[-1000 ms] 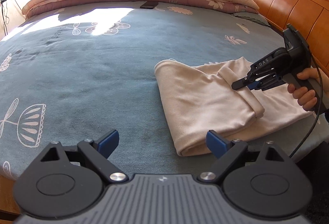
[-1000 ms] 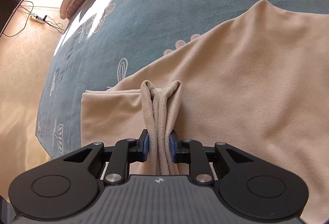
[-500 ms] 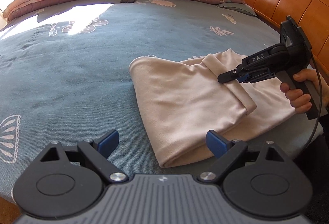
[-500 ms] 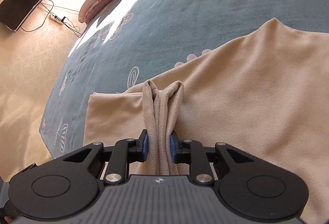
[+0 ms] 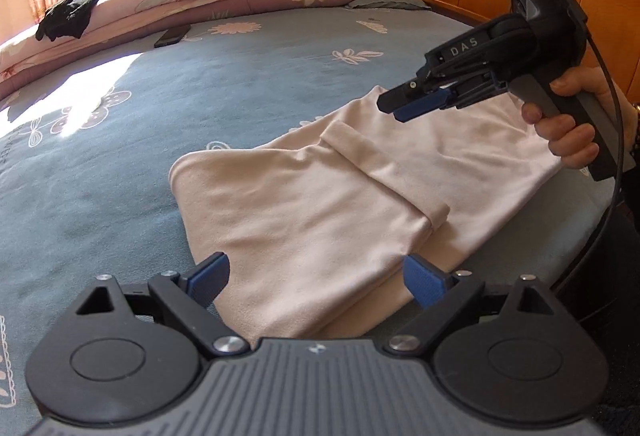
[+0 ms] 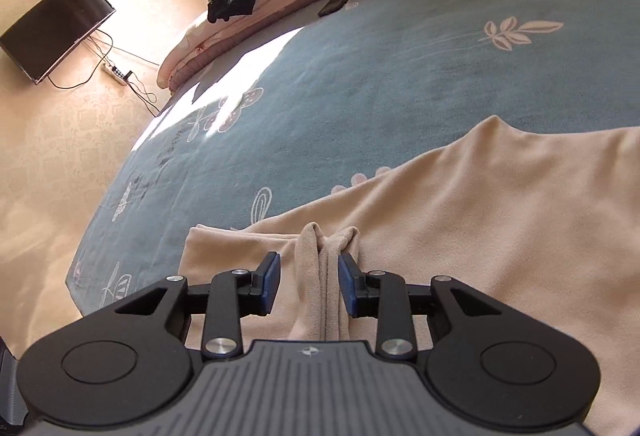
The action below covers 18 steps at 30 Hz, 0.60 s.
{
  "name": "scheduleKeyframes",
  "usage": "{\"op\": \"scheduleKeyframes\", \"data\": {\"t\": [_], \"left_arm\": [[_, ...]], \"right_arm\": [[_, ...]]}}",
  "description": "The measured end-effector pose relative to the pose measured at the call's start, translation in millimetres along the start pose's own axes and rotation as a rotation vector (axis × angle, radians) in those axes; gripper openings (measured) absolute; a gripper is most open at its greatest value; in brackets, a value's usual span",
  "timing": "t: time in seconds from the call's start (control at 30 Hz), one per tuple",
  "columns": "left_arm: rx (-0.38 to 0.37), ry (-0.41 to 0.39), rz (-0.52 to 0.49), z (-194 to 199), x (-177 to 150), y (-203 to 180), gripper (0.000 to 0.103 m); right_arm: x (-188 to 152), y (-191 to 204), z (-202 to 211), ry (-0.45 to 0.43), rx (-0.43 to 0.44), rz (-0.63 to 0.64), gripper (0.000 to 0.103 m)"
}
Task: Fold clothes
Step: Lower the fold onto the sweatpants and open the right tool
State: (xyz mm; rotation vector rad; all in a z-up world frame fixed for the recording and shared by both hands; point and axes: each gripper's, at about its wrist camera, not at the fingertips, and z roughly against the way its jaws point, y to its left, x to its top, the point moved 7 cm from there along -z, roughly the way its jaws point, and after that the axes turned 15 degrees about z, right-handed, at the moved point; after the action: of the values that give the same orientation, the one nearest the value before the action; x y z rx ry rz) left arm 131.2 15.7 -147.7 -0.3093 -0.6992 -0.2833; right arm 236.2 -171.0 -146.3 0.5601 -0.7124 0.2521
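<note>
With the folded beige garment (image 5: 320, 212) lying at the bed's (image 5: 120, 164) near right edge, the right gripper (image 6: 307, 282) is opening off its pinched ridge and should lift straight clear, while the left gripper (image 5: 316, 276) hovers spread and empty.

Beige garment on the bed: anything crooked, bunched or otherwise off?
Mostly tidy. The beige garment lies folded flat on the bed, but one cuffed strip runs diagonally across it, and a pinched ridge of fabric stands between the opening right tool, not yet flattened.
</note>
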Motion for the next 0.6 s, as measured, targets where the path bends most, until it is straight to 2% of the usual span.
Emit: {"op": "scheduleKeyframes", "data": {"t": [0.13, 0.27, 0.43, 0.53, 0.6], "left_arm": [[-0.045, 0.036, 0.004, -21, -6, -7, 0.094], [-0.034, 0.097, 0.064, -38, -18, 6, 0.094], [-0.046, 0.123, 0.079, -40, -20, 9, 0.097], [-0.028, 0.101, 0.052, -32, -11, 2, 0.097], [-0.024, 0.079, 0.02, -29, -5, -2, 0.097]], "right_arm": [[-10, 23, -10, 0.039, 0.088, 0.09, 0.036], [-39, 10, -38, 0.12, 0.056, 0.071, 0.034], [-48, -3, -32, 0.05, 0.114, -0.015, 0.031], [-42, 5, -24, 0.059, 0.093, 0.011, 0.033], [-24, 18, -17, 0.045, 0.136, 0.05, 0.037]]}}
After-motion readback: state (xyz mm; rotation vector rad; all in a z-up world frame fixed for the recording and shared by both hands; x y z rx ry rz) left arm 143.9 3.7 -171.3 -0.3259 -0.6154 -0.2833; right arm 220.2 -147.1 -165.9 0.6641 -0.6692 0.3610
